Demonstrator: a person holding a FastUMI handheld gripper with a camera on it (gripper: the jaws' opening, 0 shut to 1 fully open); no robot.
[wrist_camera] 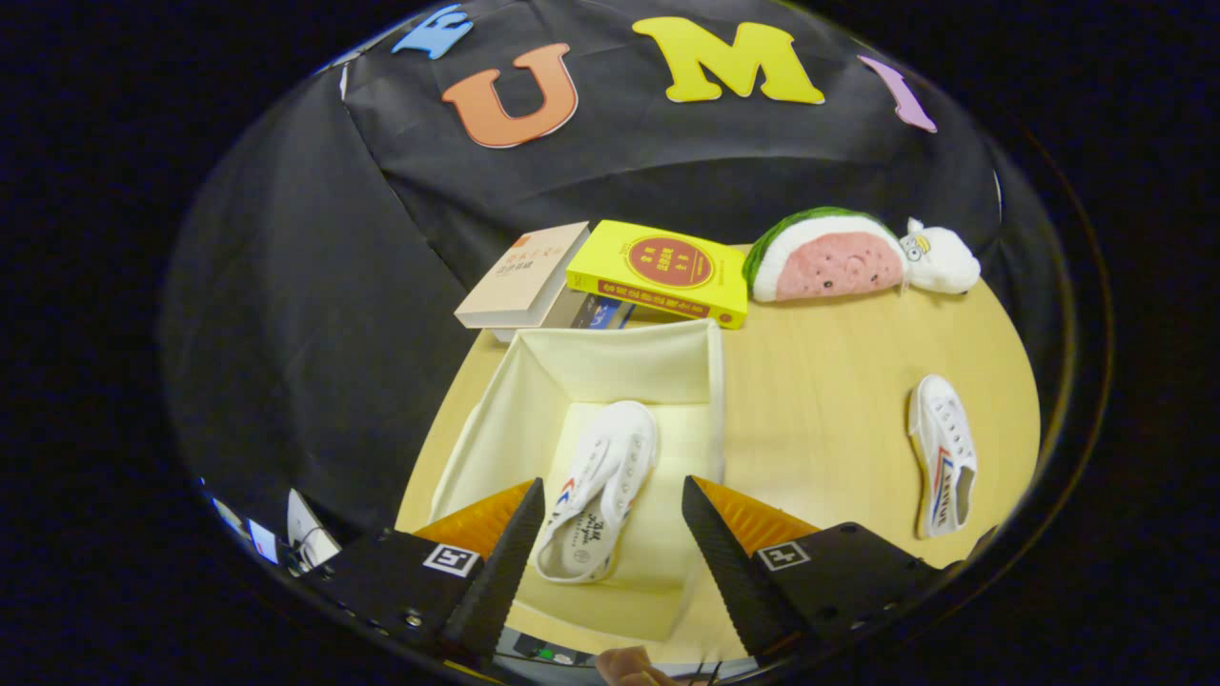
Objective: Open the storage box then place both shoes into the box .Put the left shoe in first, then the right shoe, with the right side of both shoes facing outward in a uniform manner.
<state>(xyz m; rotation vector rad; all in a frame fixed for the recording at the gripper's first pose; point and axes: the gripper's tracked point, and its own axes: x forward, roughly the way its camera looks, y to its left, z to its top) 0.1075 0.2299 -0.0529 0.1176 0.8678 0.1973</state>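
Note:
An open cream fabric storage box (534, 400) stands on the wooden table just ahead of my fingers. A white canvas shoe (600, 486) with red and blue stripes lies on its side on the box floor, its heel end between my fingers and its toe pointing away. My gripper (610, 534) is open above the near part of the box, its fingers standing clear of the shoe on both sides. A second white shoe (942, 453) lies on its side on the table, off to the right of the box.
Behind the box lie a beige book (522, 274), a yellow book (660, 270) and a darker book under them. A watermelon-slice plush (825, 255) and a small white plush (939, 259) sit at the back right. Bare tabletop (820, 400) separates the box from the second shoe.

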